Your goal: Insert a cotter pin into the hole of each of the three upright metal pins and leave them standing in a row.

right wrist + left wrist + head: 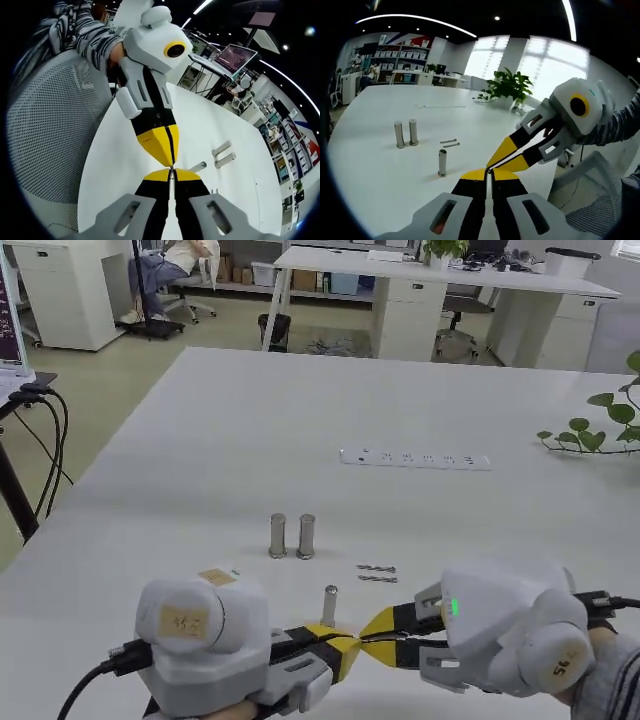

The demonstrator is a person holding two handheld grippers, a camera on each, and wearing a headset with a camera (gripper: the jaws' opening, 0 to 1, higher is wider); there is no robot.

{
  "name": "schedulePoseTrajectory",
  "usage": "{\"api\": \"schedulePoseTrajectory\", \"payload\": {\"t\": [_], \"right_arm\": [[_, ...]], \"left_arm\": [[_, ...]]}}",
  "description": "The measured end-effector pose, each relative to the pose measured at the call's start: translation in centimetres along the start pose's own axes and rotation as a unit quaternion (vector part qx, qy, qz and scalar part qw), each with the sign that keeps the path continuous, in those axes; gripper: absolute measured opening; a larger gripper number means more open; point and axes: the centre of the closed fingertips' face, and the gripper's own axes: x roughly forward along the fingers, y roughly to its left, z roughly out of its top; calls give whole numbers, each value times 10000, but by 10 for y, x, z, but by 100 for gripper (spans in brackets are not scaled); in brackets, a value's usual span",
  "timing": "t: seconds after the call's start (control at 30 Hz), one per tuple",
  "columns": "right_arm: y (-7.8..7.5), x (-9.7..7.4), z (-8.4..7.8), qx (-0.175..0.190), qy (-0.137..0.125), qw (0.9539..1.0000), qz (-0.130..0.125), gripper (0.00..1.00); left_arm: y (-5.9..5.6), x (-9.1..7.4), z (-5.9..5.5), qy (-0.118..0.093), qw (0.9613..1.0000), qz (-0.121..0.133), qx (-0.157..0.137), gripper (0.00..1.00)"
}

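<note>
Table: pins, cotter pins, power strip

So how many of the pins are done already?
None look done yet. Two back metal pins and the near metal pin stand upright, none with anything visibly through it. Two cotter pins lie loose on the table. The left tongs and right tongs are shut, tip to tip; whether they pinch a third is too small to tell. All three insertions and the row are left.

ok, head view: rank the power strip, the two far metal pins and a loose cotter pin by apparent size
1. power strip: largest, although it lies farthest away.
2. left far metal pin and right far metal pin: they look alike, so no ranking between them.
3. farther cotter pin: smallest, far thinner.
</note>
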Motion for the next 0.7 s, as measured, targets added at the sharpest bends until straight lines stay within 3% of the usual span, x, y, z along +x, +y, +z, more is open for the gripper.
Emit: {"api": "schedulePoseTrajectory", "payload": {"t": [0.43, 0.7], "right_arm": [[4, 0, -10, 219, 110, 9996, 163, 0], [8, -1, -15, 268, 225, 9991, 258, 0]], "left_arm": [[-10, 4, -3, 175, 9967, -138, 780, 0], [-13, 4, -6, 301, 9942, -188, 1014, 0]]}}
